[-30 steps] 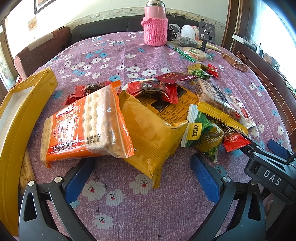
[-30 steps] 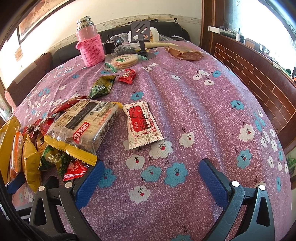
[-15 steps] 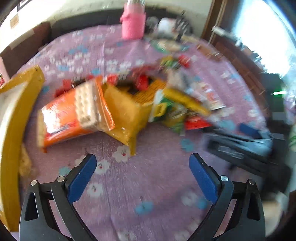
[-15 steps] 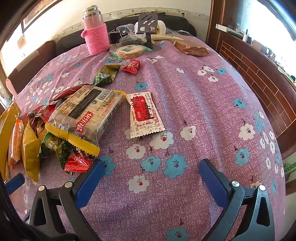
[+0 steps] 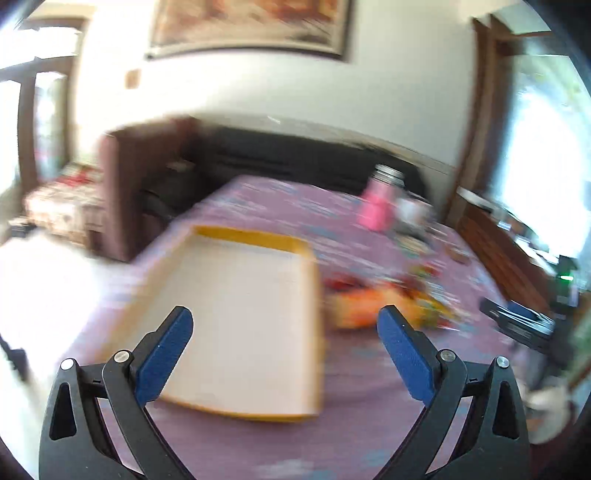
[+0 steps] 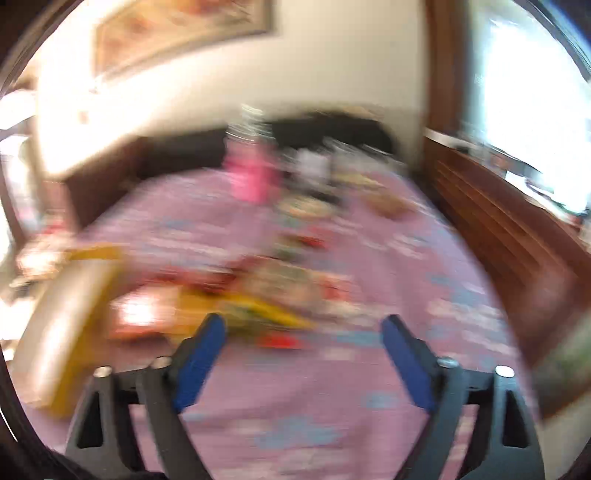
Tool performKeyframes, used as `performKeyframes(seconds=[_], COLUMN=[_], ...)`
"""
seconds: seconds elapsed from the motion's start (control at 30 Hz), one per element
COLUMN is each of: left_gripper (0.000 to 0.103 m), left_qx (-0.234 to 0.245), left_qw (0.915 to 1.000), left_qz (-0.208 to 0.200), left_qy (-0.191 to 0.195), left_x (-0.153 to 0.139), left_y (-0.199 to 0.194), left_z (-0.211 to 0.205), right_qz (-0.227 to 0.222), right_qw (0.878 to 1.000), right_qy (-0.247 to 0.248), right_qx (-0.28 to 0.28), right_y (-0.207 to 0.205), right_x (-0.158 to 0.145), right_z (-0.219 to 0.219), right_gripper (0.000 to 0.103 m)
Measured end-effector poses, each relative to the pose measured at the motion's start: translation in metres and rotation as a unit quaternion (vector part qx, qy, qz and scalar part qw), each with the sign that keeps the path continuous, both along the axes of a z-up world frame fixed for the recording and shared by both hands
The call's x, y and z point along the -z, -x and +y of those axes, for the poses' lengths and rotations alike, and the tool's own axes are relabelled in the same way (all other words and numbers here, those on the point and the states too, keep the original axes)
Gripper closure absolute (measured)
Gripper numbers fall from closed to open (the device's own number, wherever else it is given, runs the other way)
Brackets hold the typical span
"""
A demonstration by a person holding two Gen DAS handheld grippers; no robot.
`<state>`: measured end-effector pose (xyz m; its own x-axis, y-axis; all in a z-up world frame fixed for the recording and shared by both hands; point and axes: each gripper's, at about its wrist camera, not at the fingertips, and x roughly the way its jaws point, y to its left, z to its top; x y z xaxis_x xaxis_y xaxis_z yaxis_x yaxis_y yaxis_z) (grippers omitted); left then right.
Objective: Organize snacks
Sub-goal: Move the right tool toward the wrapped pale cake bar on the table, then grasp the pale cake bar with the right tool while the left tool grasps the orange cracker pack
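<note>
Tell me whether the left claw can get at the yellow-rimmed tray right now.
Probably yes: the left claw is open and empty, and the tray lies on the table just ahead with nothing between them.

A lived-in home room, a sitting or dining room.

A large framed picture (image 5: 247, 26) hangs on a pale wall above a long dark sofa (image 5: 295, 158). In front stands a desk under a purple flowered tablecloth (image 6: 369, 369), carrying a flask in a pink knitted sleeve (image 5: 376, 206), a heap of snack packets (image 6: 236, 299) and a yellow-rimmed tray (image 5: 251, 236). Dark wood panelling (image 6: 509, 229) and a bright window (image 5: 546, 147) line the right side. Both views are motion-blurred.
</note>
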<state>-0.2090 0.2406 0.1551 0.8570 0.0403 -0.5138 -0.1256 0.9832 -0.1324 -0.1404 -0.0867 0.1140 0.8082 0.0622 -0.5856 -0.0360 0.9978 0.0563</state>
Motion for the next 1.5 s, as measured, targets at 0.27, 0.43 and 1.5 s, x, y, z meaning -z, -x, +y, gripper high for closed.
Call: performKeyframes(seconds=[0.27, 0.43, 1.5], left_gripper=[0.002, 0.002, 0.002], left_qx=[-0.072, -0.074, 0.137], left_qw=[0.9970, 0.9973, 0.9842], left_qz=[-0.004, -0.001, 0.102], left_qy=[-0.028, -0.008, 0.046], left_x=[0.022, 0.038, 0.074], left_y=[0.043, 0.048, -0.084], left_z=[0.060, 0.079, -0.054], right_qz=[0.177, 0.207, 0.189], right_qw=[0.966, 0.954, 0.960], right_qy=[-0.007, -0.033, -0.029], right_qx=[-0.186, -0.214, -0.204], right_y=[-0.044, -0.077, -0.052], right_x=[0.062, 0.075, 0.089], right_z=[0.178, 0.224, 0.091], right_gripper=[0.055, 0.079, 0.069])
